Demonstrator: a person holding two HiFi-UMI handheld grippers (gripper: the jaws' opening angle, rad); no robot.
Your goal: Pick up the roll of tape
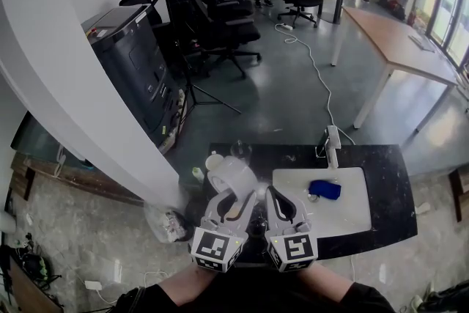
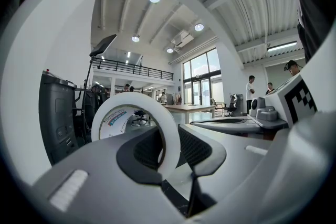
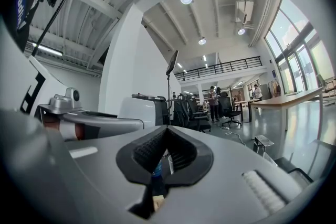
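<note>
Left gripper (image 2: 169,153) holds roll of tape (image 2: 132,100) over black table (image 1: 388,172); office chairs (image 1: 229,20) beyond.

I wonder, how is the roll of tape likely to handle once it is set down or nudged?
The roll of tape is a round hollow ring, so on edge it would probably roll. It seems fairly stiff: the left gripper pinches only its wall, yet the ring looks undeformed.

left gripper (image 2: 169,147) full, right gripper (image 3: 165,150) shut
</note>
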